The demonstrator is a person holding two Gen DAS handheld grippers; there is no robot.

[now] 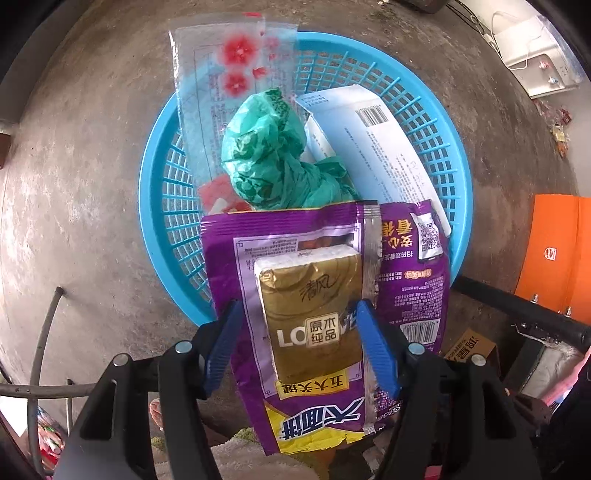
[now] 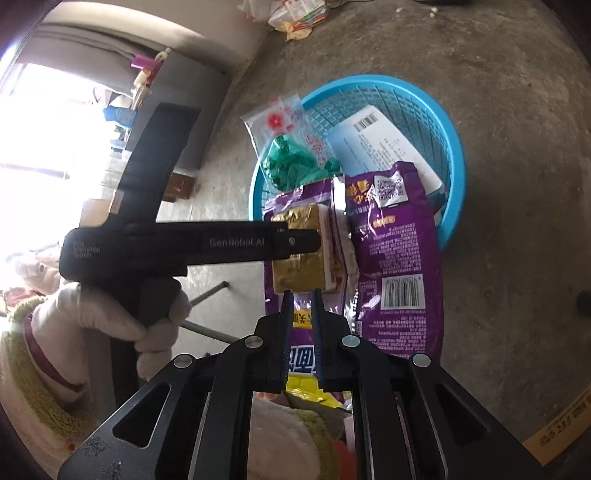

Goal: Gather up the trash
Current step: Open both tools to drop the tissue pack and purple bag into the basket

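Observation:
A round blue basket [image 1: 147,177] [image 2: 458,155] stands on the concrete floor. It holds a clear wrapper with red flowers [image 1: 221,74], a crumpled green plastic bag [image 1: 266,155] [image 2: 291,162] and a white printed package [image 1: 388,147]. A purple snack bag [image 1: 410,295] [image 2: 399,251] lies across the near rim. A gold tissue pack [image 1: 310,295] [image 2: 299,273] rests on it, between the spread pads of my left gripper [image 1: 298,306] [image 2: 310,240], with a gap at the left pad. My right gripper [image 2: 302,293] hovers nearer, almost shut, with nothing pinched.
A gloved hand [image 2: 122,314] holds the left gripper. An orange box [image 1: 550,251], a black bar [image 1: 517,306] and cardboard [image 1: 469,343] lie right of the basket. Bent metal tubing [image 1: 40,332] is at the left. More wrappers [image 2: 291,18] lie by the far wall.

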